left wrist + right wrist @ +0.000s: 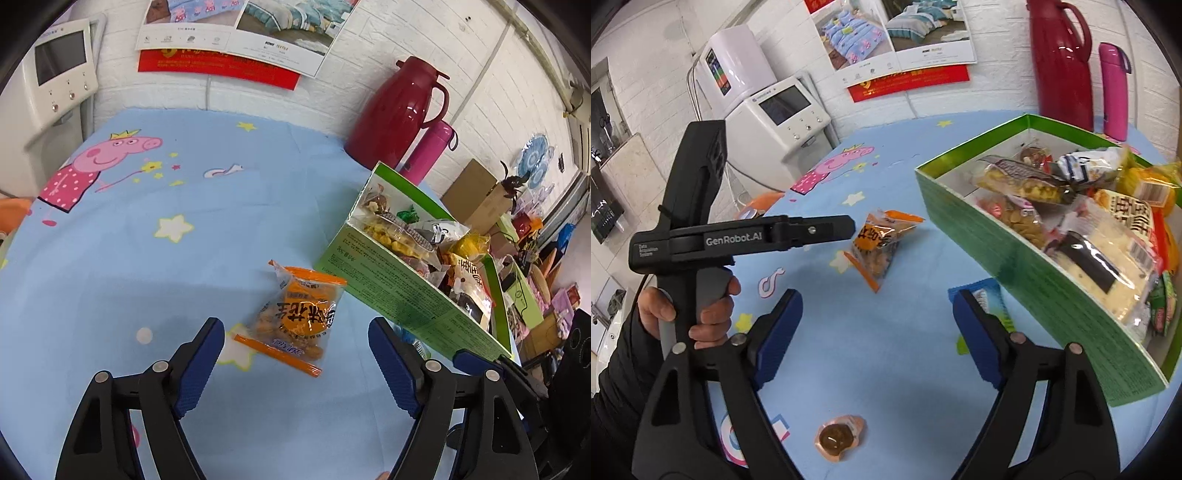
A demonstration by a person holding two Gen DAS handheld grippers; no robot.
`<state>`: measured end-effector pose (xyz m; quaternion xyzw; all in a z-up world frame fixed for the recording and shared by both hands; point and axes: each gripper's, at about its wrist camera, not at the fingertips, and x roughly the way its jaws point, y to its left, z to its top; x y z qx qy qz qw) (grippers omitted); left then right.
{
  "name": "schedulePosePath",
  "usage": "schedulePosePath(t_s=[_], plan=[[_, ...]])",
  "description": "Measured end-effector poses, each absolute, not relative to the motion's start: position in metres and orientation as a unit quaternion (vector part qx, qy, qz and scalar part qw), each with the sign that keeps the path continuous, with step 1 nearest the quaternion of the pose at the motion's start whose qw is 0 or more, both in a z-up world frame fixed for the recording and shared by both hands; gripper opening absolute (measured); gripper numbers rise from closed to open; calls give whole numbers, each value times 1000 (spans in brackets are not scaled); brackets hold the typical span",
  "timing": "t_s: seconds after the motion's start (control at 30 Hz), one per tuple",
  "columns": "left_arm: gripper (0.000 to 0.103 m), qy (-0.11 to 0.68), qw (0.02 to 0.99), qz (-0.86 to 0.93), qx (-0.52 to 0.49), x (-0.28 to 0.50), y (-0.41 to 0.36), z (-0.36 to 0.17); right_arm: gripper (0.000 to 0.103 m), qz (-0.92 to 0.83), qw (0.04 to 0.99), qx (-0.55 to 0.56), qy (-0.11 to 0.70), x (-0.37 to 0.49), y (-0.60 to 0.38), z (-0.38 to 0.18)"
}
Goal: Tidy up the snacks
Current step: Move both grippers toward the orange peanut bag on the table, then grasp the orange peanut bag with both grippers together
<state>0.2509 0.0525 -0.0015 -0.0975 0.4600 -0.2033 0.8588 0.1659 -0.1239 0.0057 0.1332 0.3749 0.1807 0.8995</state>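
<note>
An orange snack packet lies on the blue cartoon tablecloth. My left gripper hovers just short of it, open, with the packet's near end between the fingertips. The green box to its right is full of mixed snacks. In the right wrist view the same orange packet lies ahead, left of the green box. My right gripper is open and holds nothing. A blue-green packet lies by its right finger. A small round peach-coloured jelly cup sits below. A hand holds the left gripper.
A red thermos jug and a pink bottle stand at the back against the white wall. A white machine stands beside the table's far-left edge. Cardboard boxes and clutter fill the room beyond the green box.
</note>
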Motion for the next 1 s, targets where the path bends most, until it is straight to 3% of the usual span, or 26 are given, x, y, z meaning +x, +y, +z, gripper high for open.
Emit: schedulePosePath(t_s=[0.27,0.4,0.5,0.53,0.6,0.67,0.73,0.83,1.0], plan=[[72,484,837,-238,-94,268,56,-22,67,198,877,122,420,221,-96,-22],[69,496,827,-249,-89,277,53,-33,64,199,873,120,429,236,-93,-31],[66,502,821,-258,-89,285,51,-41,51,202,869,117,436,245,-90,-37],[59,497,824,-260,-86,286,50,-40,46,204,866,117,440,249,-89,-40],[55,497,823,-264,-80,287,47,-41,41,197,867,112,444,253,-89,-44],[53,494,826,-260,-72,285,46,-41,28,186,871,108,441,252,-92,-45],[50,492,827,-260,-79,282,46,-40,24,184,871,114,442,249,-97,-44],[43,490,826,-261,-95,277,48,-37,23,180,874,117,437,243,-100,-41],[42,481,832,-258,-97,264,47,-24,22,182,882,118,419,223,-104,-27]])
